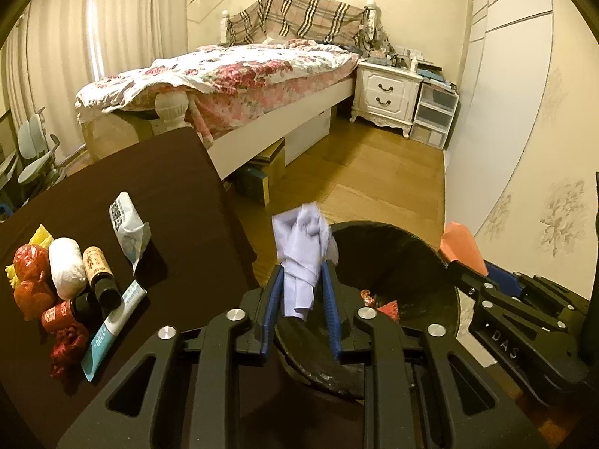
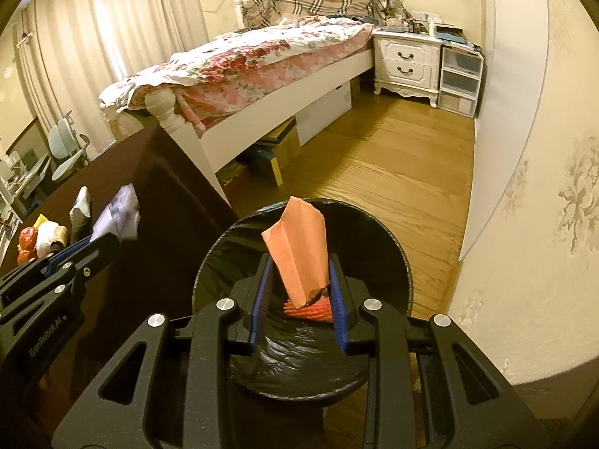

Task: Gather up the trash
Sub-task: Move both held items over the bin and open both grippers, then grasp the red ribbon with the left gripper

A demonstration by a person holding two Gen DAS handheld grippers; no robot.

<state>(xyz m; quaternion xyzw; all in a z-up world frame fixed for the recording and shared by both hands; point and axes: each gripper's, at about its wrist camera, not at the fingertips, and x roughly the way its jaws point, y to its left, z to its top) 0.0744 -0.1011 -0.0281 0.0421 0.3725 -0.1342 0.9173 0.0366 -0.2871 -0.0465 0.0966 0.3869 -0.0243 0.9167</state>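
Note:
My left gripper [image 1: 301, 267] is shut on a crumpled pale lilac paper [image 1: 301, 247] and holds it above the left rim of the black-lined trash bin [image 1: 423, 258]. My right gripper [image 2: 299, 262] is shut on a folded orange paper [image 2: 299, 247] and holds it over the bin's [image 2: 397, 254] opening. The orange paper [image 1: 462, 249] and the right gripper also show at the right of the left wrist view. The lilac paper [image 2: 118, 215] shows at the left of the right wrist view. Red scraps [image 1: 385, 305] lie inside the bin.
A dark brown table [image 1: 168, 172] at the left holds a white printed packet [image 1: 127, 226], a teal tube [image 1: 112, 329], small bottles [image 1: 99, 275], a white roll [image 1: 67, 267] and red and yellow wrappers [image 1: 32, 273]. A bed [image 1: 232, 82] and nightstand [image 1: 387, 91] stand beyond the wooden floor.

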